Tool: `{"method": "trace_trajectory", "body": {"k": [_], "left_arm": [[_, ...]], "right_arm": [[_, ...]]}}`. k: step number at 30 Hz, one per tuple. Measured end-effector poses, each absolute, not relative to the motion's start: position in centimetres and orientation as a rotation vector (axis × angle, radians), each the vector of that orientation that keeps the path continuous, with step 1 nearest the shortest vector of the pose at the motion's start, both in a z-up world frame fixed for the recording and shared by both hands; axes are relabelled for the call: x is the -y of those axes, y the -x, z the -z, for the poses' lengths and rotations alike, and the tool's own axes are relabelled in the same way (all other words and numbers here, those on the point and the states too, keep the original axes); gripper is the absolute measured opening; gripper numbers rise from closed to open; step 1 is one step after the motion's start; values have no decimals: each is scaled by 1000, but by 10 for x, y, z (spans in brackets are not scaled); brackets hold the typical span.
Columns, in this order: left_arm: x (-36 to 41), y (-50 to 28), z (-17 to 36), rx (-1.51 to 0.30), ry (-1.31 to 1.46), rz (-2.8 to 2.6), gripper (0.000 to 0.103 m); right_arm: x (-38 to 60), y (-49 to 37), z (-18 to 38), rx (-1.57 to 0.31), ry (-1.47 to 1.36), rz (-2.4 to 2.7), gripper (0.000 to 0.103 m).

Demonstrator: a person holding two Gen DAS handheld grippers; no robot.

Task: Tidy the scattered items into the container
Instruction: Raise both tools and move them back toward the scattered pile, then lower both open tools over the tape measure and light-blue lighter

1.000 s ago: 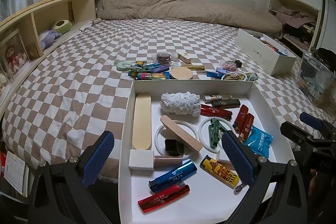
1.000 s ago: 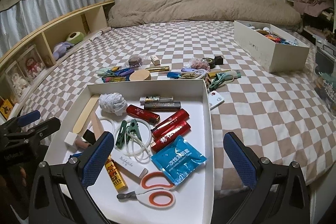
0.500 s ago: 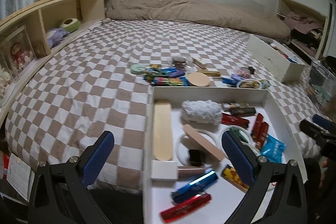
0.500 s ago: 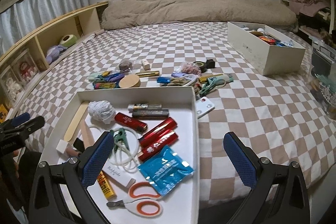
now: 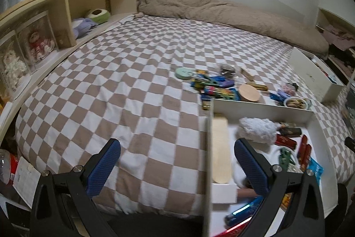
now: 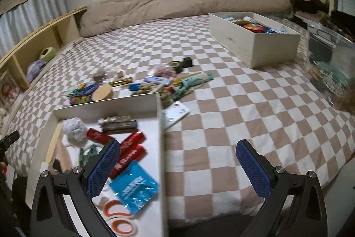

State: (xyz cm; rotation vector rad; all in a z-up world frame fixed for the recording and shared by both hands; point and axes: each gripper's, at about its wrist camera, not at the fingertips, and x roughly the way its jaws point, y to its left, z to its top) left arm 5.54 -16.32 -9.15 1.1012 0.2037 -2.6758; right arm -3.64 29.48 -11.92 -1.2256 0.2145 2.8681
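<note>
The left gripper (image 5: pixel 177 161) is spread wide and holds nothing; it hangs over the checkered bedcover (image 5: pixel 124 90), its right finger above the near left part of the white tray (image 5: pixel 261 107). The right gripper (image 6: pixel 178 161) is likewise spread and empty, its left finger over the tray's (image 6: pixel 106 106) contents and its right finger over bare bedcover (image 6: pixel 244 108).

The tray is a shallow, open white box lying at the near edge of the bed. In it lie a white crumpled ball (image 6: pixel 74 128), three red lighters (image 6: pixel 131 148), a blue foil packet (image 6: pixel 134 190), a green clip (image 6: pixel 87 153), a long pale wooden stick (image 5: pixel 219 152) and orange-handled scissors (image 6: pixel 117 214).

Just beyond the tray's far wall lies a scatter of small items (image 6: pixel 137 83), among them one round wooden disc (image 6: pixel 102 92). A white card (image 6: pixel 175 114) touches the tray's right wall. Well apart, far right, stands a second white box (image 6: pixel 255 41), filled.
</note>
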Motion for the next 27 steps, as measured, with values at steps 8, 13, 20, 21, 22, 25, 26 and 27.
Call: {"method": "trace_trajectory", "body": {"k": [8, 13, 20, 21, 22, 25, 26, 27], "left_arm": [[194, -46, 103, -93, -1132, 2550, 103], [210, -37, 114, -53, -1192, 2505, 103], [225, -11, 134, -15, -1309, 2433, 103], [226, -7, 137, -17, -1322, 2428, 103], [227, -1, 140, -20, -1339, 2423, 103], [230, 18, 149, -24, -1400, 2409, 103], [231, 25, 151, -21, -1414, 2403, 103], [231, 31, 153, -15, -1420, 2403, 103]], "right_arm": [[-321, 51, 141, -213, 1309, -2725, 103], [-332, 63, 159, -203, 1388, -2644, 103], [-343, 86, 175, -177, 1494, -2567, 103], [-345, 89, 177, -191, 1505, -2558, 103], [-348, 93, 180, -206, 1514, -2548, 103], [-355, 101, 186, -231, 1529, -2522, 103], [-358, 104, 188, -242, 1532, -2511, 103], [-361, 107, 190, -255, 1539, -2499, 103]]}}
